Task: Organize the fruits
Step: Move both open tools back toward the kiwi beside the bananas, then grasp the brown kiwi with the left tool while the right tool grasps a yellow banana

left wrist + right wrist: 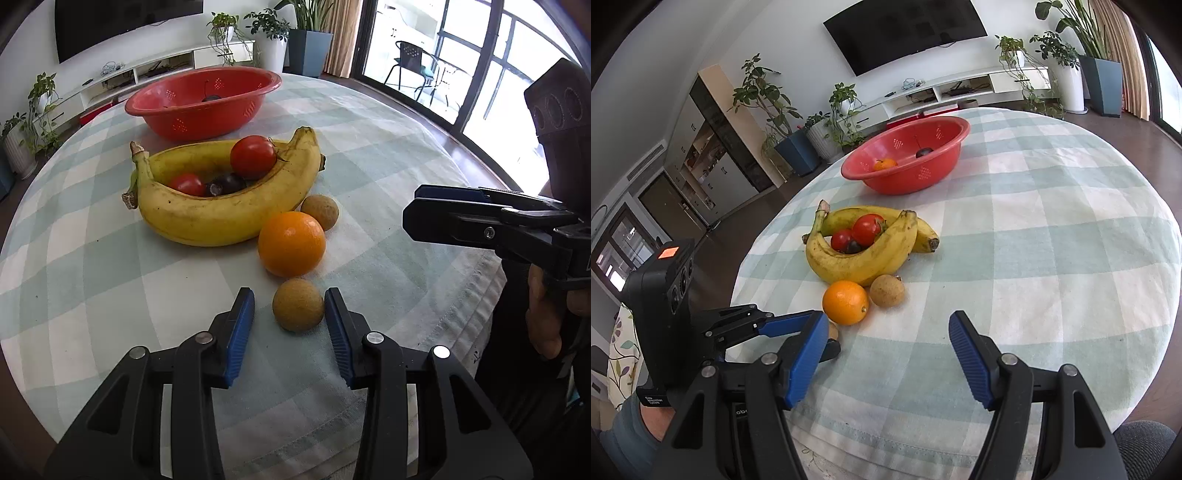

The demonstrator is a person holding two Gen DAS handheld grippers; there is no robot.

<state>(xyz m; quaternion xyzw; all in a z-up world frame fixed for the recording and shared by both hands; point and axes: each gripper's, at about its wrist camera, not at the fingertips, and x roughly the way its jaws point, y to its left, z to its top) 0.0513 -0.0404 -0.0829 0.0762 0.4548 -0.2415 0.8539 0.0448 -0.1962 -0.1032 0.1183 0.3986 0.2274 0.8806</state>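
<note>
Left gripper points down at the table edge, jaws partly apart around a small brown round fruit. The right pad sits just beside or touching that fruit, the left pad stands clear with a gap, so no clamp yet. Just ahead of the tips lies the orange, beyond it and slightly right a second brown fruit. Further ahead and left, two bananas cradle two tomatoes and a dark plum-like fruit. Far ahead is the red basket, a dark fruit already inside; the right wrist view shows a small orange fruit in there too.

Right gripper hovers over the checked tablecloth, jaws well apart, nothing between them, fruit pile ahead and left of it.

Step in hand, by my read: grasping the near brown fruit for the basket. Next move calls for closing both pads on it gently; it's round and may roll toward the orange. Then lift and carry over the bananas.
</note>
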